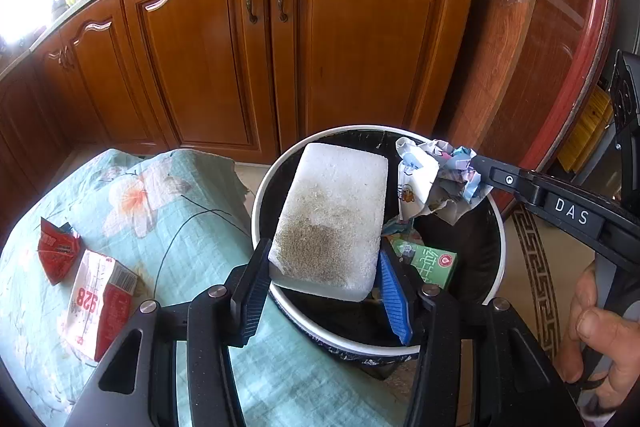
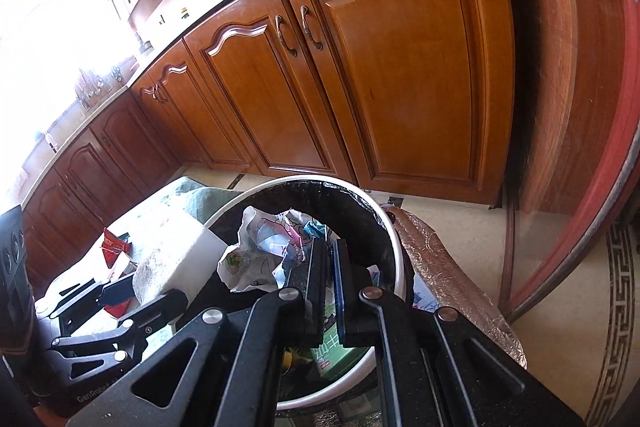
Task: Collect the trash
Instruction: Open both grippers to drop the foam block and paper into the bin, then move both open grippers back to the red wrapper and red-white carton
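A white foam block point(image 1: 328, 223), soiled brown at its near end, hangs tilted over the black-lined, white-rimmed bin point(image 1: 258, 199). My left gripper point(image 1: 322, 255) is shut on the block's near end, blue pads pressing both sides. Over the bin's right side, my right gripper point(image 1: 480, 163) is shut on a crumpled printed wrapper point(image 1: 432, 179). In the right wrist view the right gripper point(image 2: 326, 247) pinches that wrapper point(image 2: 256, 251) above the bin point(image 2: 396, 247), with the foam block point(image 2: 176, 255) to the left. A green carton point(image 1: 428, 263) lies inside the bin.
A red-and-white packet point(image 1: 100, 303) and a torn red wrapper point(image 1: 58, 251) lie on the floral teal cloth point(image 1: 180, 211) left of the bin. Wooden cabinets point(image 1: 280, 47) stand behind. A red-edged round table point(image 1: 580, 67) is at right. A hand point(image 1: 600, 339) grips the right tool.
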Demonstrator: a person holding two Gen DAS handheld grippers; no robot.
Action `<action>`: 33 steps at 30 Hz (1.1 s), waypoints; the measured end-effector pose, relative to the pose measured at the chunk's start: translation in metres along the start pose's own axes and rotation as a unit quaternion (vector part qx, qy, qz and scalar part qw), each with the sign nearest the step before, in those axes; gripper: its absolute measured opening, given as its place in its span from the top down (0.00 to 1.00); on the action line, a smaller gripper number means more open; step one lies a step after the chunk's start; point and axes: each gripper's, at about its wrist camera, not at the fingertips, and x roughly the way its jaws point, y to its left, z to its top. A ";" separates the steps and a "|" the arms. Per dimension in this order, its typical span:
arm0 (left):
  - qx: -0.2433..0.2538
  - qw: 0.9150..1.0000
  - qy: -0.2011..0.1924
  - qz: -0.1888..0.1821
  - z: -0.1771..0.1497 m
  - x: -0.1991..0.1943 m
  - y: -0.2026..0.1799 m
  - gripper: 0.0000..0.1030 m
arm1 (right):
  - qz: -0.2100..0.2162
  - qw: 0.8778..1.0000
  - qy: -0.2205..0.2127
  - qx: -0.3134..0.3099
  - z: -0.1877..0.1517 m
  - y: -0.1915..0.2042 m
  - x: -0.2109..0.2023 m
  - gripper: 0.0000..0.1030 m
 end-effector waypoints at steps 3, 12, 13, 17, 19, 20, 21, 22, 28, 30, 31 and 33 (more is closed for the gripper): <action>-0.008 1.000 0.002 -0.007 0.002 0.001 0.001 0.48 | 0.003 1.000 0.005 0.003 0.001 -0.002 0.003 0.92; -0.042 0.999 -0.020 -0.003 -0.020 -0.022 0.023 0.28 | 0.032 0.999 -0.011 0.034 -0.007 -0.005 -0.011 0.35; -0.052 0.998 -0.024 -0.001 -0.026 -0.027 0.029 0.27 | 0.039 0.998 -0.013 0.039 -0.009 -0.004 -0.014 0.21; -0.090 0.995 -0.035 0.001 -0.053 -0.048 0.051 0.24 | 0.055 0.997 -0.023 0.042 -0.019 0.006 -0.029 0.11; -0.105 0.994 -0.039 0.001 -0.064 -0.058 0.061 0.24 | 0.065 0.997 -0.025 0.041 -0.024 0.013 -0.035 0.10; -0.113 0.993 -0.039 0.003 -0.070 -0.064 0.066 0.24 | 0.069 0.997 -0.026 0.038 -0.028 0.019 -0.038 0.10; -0.119 0.992 -0.042 0.003 -0.077 -0.071 0.070 0.24 | 0.070 0.997 -0.027 0.034 -0.030 0.023 -0.040 0.09; -0.126 0.991 -0.045 0.005 -0.083 -0.077 0.076 0.24 | 0.071 0.997 -0.027 0.029 -0.033 0.029 -0.043 0.08; -0.160 0.985 -0.054 0.021 -0.116 -0.113 0.107 0.23 | 0.092 0.996 -0.021 0.002 -0.053 0.066 -0.051 0.07; -0.173 0.983 -0.055 0.025 -0.126 -0.122 0.117 0.23 | 0.103 0.995 -0.014 0.003 -0.060 0.076 -0.051 0.05; -0.177 0.982 -0.055 0.028 -0.131 -0.127 0.123 0.23 | 0.109 0.994 -0.009 0.003 -0.064 0.081 -0.050 0.05; -0.185 0.980 -0.057 0.036 -0.140 -0.137 0.134 0.23 | 0.117 0.993 0.003 0.001 -0.070 0.091 -0.048 0.05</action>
